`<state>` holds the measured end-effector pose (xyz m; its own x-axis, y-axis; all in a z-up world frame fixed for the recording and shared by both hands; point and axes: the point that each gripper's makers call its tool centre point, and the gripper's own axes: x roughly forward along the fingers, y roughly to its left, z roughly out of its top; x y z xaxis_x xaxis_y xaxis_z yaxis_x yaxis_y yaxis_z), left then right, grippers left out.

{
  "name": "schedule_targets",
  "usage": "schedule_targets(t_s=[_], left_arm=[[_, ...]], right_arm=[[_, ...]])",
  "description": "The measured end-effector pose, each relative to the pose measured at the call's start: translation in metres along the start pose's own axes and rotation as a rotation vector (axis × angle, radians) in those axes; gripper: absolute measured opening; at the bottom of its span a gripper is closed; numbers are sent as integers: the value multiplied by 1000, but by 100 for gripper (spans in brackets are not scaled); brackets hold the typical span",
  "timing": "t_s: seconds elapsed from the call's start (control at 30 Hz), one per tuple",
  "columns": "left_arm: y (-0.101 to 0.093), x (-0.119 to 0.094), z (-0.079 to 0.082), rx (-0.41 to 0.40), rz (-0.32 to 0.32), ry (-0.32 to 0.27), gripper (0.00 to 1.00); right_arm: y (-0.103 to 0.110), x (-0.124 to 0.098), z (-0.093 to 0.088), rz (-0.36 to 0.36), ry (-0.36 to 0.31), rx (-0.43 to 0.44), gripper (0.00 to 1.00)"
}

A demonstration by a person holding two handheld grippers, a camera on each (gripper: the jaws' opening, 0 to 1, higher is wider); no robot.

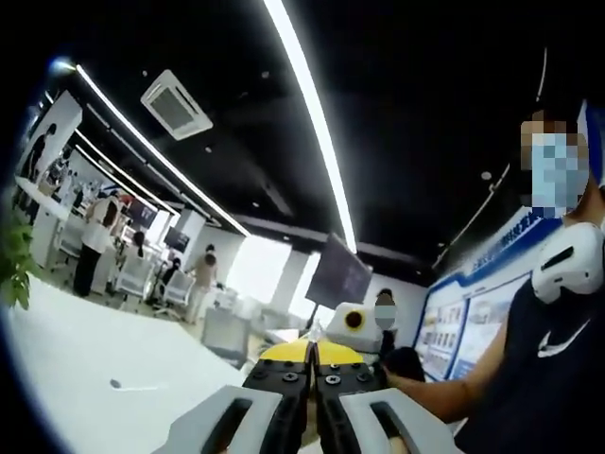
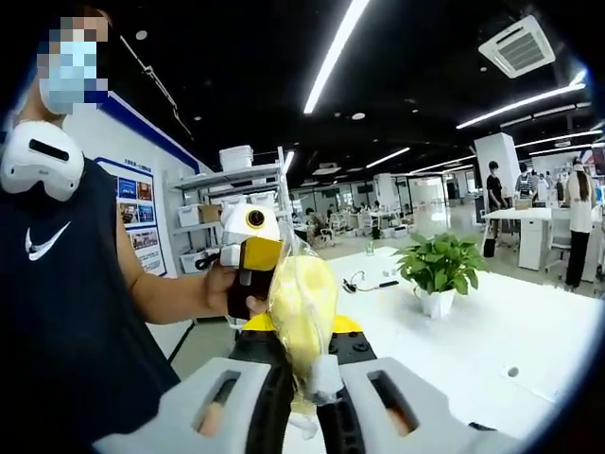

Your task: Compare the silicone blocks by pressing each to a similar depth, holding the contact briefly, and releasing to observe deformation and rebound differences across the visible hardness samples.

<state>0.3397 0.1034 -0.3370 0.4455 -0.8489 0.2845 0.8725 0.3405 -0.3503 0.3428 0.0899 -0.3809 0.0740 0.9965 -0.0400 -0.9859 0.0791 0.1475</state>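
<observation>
Right gripper view: the right tool [image 2: 304, 392] pinches a thin plastic bag [image 2: 304, 307] of soft yellow material, light and slippery; grip the gathered neck at 6 o'clock. The left tool [image 1: 311, 402] is pressed together, empty.

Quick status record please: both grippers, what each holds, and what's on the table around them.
left gripper: jaws closed together, nothing seen between them
right gripper: jaws clamped on a yellow item in a clear plastic bag, held upright
other gripper in right gripper view: yellow and white, gripped by the person's hand
white table: green potted plant in white pot, black cable
silicone blocks: cannot tell
</observation>
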Motion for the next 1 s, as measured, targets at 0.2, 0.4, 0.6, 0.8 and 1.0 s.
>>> schedule_targets(t_s=[0.2,0.4,0.6,0.8,1.0], left_arm=[[3,-2,-2,19,15,9,0],[6,-2,-5,22,23,21,0],[8,-3,-7,7,14,36,0],[10,-3,-12,23,33,45,0],[8,-3,-12,38,33,52,0]], right_arm=[[0,2,-3,3,3,10,1],[-2,1,-6,3,13,12,1],[-3,2,-10,4,14,27,1],[-5,1,-14,0,19,35,1],[-5,1,-14,-2,14,25,1]])
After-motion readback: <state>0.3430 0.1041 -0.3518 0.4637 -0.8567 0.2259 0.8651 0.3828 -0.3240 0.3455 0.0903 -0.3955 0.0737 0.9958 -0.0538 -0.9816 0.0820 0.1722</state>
